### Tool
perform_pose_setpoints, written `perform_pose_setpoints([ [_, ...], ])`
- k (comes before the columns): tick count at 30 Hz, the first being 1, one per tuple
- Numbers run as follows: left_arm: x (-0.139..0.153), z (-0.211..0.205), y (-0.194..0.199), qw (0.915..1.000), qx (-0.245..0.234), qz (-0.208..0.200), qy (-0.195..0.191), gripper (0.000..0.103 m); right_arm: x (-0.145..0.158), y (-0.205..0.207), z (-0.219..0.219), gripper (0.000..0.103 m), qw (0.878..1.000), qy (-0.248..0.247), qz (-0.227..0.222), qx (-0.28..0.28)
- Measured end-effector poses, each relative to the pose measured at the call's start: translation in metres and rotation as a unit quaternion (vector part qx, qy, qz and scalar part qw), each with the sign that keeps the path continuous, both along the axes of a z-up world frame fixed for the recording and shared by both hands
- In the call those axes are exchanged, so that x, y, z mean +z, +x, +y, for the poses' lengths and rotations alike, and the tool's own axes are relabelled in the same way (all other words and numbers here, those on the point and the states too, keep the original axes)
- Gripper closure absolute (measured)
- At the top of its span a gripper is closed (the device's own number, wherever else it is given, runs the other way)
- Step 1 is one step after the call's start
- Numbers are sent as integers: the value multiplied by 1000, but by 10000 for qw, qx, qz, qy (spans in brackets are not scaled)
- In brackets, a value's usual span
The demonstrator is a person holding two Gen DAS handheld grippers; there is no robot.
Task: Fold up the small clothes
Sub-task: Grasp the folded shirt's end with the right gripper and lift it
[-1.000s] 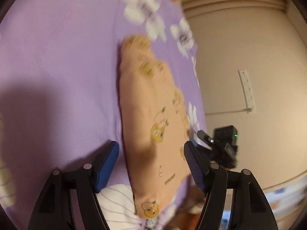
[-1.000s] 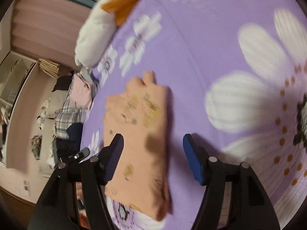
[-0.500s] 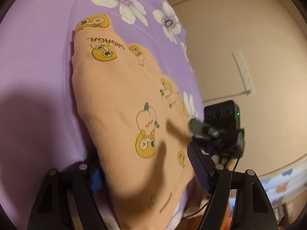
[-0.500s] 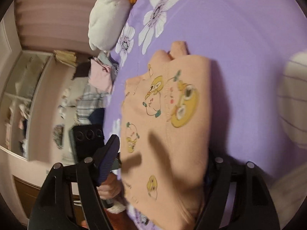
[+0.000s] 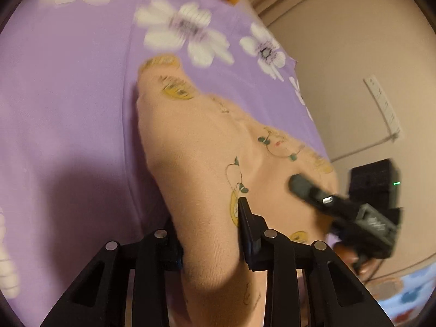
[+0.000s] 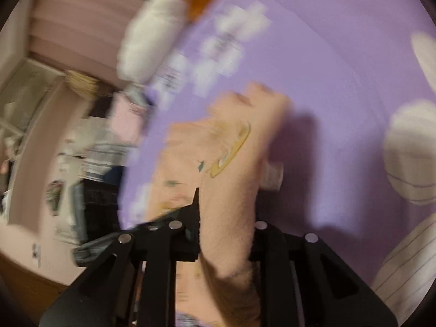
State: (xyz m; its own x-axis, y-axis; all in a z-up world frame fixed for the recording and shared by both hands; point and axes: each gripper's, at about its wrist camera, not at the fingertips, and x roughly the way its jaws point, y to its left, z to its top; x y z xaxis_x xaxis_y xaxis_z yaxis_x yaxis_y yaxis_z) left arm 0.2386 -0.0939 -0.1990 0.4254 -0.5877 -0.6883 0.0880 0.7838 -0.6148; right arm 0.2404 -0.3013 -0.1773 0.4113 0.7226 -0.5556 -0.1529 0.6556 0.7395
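A small peach garment (image 5: pixel 199 147) with yellow cartoon prints lies folded on the purple flowered bedsheet (image 5: pixel 68 95). My left gripper (image 5: pixel 209 234) is shut on the garment's near edge, the cloth bunched between its jaws. My right gripper (image 6: pixel 226 231) is shut on the same garment (image 6: pixel 231 150) at its other near corner; this view is blurred. The right gripper also shows in the left wrist view (image 5: pixel 354 212), at the garment's right edge.
A white and orange plush toy (image 6: pixel 152 43) lies at the far end of the bed. A pile of clothes (image 6: pixel 109 141) sits beyond the bed's left edge in the right wrist view. A beige wall (image 5: pixel 354 54) with a power strip stands to the right.
Both grippers have closed on the garment's near edge, and the cloth now bunches up between their jaws. Both views have shifted and blurred with the motion.
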Motion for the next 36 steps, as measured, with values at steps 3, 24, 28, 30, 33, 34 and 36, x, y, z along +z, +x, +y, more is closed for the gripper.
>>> perform_pose_setpoints([
  [3,53,6,-27,9963,56,-863,19,73,35,-10,1,86,9982,169,-581,48],
  [24,96,22,-70,9871,197,-1579,169,73,73,-31,27,86,9919,521,-1133,245],
  [28,99,20,-74,9850,195,-1686,300,73,73,-32,32,86,9922,436,-1143,259],
  [30,98,21,-75,9849,198,-1695,272,73,74,-32,33,86,9918,401,-1179,273],
  [33,99,23,-77,9845,190,-1718,292,73,74,-32,33,86,9917,435,-1182,259],
  [34,99,24,-77,9845,192,-1722,282,73,75,-33,34,86,9916,430,-1195,263],
  [36,101,26,-80,9832,190,-1782,339,73,76,-34,37,86,9913,431,-1211,283],
])
